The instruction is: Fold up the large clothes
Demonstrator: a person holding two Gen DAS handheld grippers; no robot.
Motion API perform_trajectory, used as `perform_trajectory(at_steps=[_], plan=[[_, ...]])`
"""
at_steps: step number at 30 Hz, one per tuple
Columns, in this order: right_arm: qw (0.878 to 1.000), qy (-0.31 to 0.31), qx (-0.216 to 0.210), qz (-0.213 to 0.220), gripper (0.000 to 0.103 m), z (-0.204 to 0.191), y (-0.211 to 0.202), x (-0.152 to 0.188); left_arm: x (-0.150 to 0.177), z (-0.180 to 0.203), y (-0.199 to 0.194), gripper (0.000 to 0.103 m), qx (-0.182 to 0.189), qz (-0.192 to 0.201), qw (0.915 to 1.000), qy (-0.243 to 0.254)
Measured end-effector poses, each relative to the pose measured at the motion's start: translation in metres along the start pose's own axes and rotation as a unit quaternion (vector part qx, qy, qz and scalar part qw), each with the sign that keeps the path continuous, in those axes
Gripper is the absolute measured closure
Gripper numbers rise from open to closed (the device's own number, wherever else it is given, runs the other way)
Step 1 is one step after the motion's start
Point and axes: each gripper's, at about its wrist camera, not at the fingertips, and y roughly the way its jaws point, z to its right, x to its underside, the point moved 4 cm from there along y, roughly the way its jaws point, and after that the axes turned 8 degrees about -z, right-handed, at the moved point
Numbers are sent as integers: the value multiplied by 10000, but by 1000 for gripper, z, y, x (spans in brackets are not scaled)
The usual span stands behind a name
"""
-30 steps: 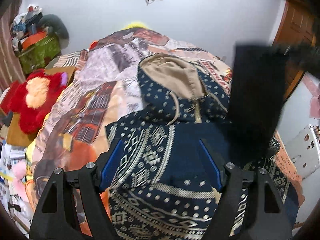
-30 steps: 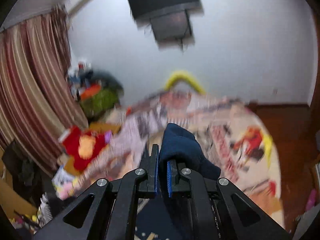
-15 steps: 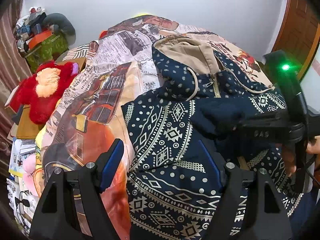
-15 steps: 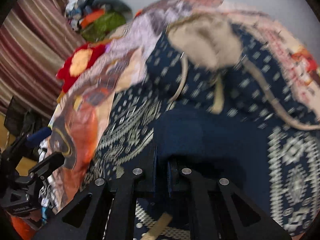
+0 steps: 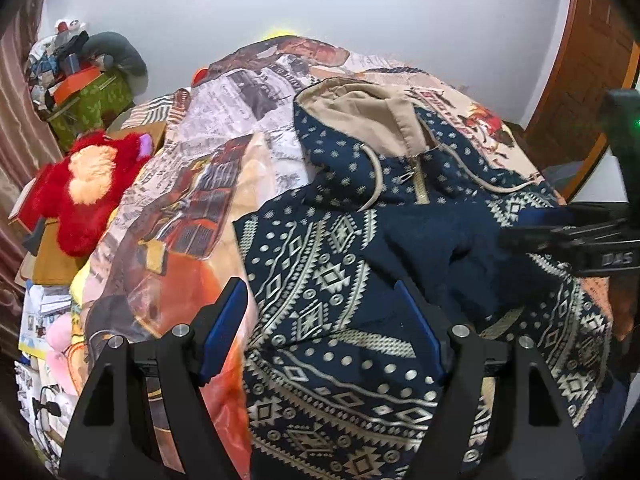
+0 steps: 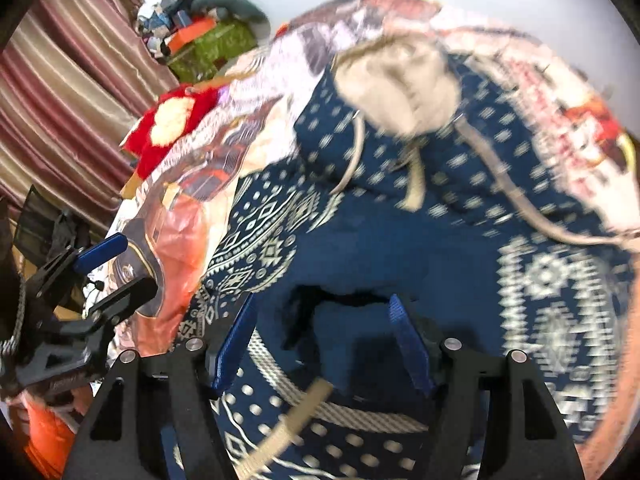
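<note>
- Your left gripper (image 5: pixel 320 336) sits at the bottom of the left wrist view with its jaws spread wide and nothing between them; the blue pads (image 5: pixel 224 332) hang over the hoodie's lower left edge.
- Your right gripper (image 6: pixel 320 344) is also spread, at the bottom of the right wrist view, with a dark navy fold of cloth lying between the pads but not pinched.
- The hoodie (image 5: pixel 344 264) fills the centre and lower right of the left view, spread on the bed, navy with cream patterns.
- Its hood (image 5: pixel 368 108) lies above centre, tan lining up, with the drawstring (image 5: pixel 372 176) curling down below it.
- A plain navy sleeve (image 5: pixel 448 252) lies folded across the chest, right of centre.
- The printed bedspread (image 5: pixel 208 168) shows to the left of the hoodie.
- A red plush toy (image 5: pixel 84 184) sits at the left edge, beside the bed.
- The right wrist view is blurred, so fine detail there cannot be read.
</note>
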Motion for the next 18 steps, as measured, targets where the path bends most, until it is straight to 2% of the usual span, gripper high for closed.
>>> perform_trajectory(at_steps=[5,10,12,15,18], plan=[[9981,-22,487,368,33,38,-45,11,-16,26,15,28,279,-195,9994,105],[9933,18,1062,448,29,90,-70,36,-27,81,56,28,275,-537,9950,797],[9924,182,1170,344,28,114,-69,49,-27,99,75,28,115,-687,9912,1122],[9903,384,1330,91,28,143,-59,64,-22,122,114,28,-489,-920,9812,1627],[9889,560,1368,-131,28,165,-42,76,-20,126,132,28,-906,-828,9771,1736]])
